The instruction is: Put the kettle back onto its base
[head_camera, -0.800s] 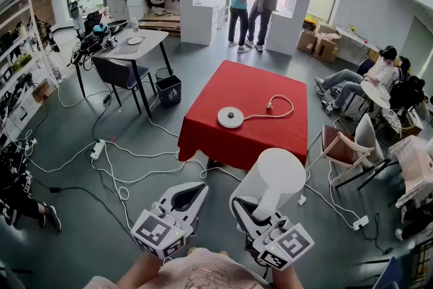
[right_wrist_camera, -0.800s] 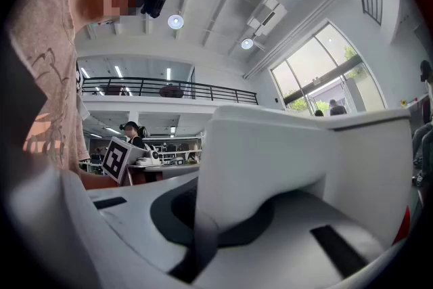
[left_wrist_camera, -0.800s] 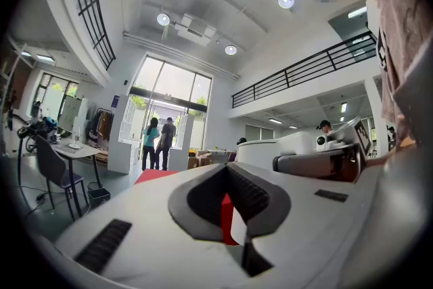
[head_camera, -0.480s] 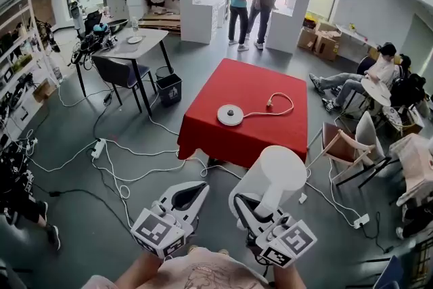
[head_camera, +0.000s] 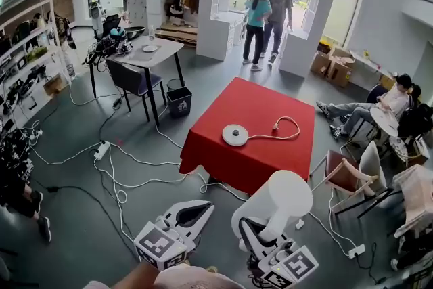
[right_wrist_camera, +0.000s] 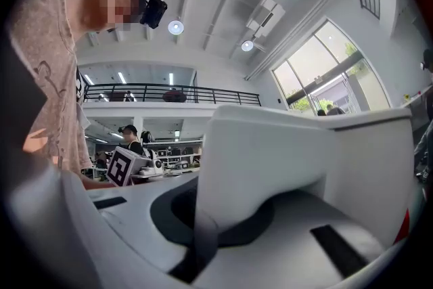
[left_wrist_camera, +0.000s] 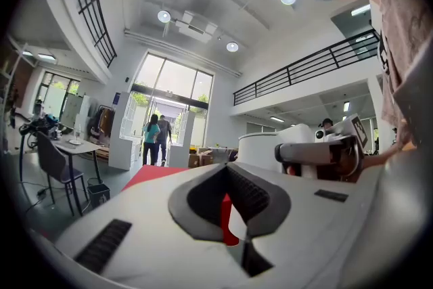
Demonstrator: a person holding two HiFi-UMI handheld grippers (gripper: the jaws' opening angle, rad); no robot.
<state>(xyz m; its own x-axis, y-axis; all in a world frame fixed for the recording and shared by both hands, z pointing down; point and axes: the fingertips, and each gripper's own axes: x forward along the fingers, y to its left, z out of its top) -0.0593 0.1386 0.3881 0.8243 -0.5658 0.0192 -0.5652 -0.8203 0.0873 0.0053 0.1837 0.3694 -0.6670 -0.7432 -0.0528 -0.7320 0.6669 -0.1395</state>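
Observation:
The white kettle (head_camera: 281, 199) hangs low in the head view, over the grey floor short of the red table (head_camera: 260, 108). My right gripper (head_camera: 254, 230) is shut on its handle; in the right gripper view the kettle (right_wrist_camera: 304, 145) fills the frame and the handle runs between the jaws of the right gripper (right_wrist_camera: 203, 213). The round white base (head_camera: 235, 135) lies on the near half of the table, with its cord (head_camera: 281, 126) looping to the right. My left gripper (head_camera: 205, 206) stays beside the kettle, shut and empty (left_wrist_camera: 226, 169).
Loose cables and power strips (head_camera: 115, 166) trail over the floor left of the table. A brown chair (head_camera: 345, 162) stands by the table's right corner. A desk (head_camera: 145, 51) and a bin (head_camera: 181, 95) are at the back left. Two people (head_camera: 267, 10) stand at the doorway; others sit at the right.
Both grippers and the kettle sit lower in the head view, and the table lies a little further down the frame. The right gripper's hold on the kettle is unchanged.

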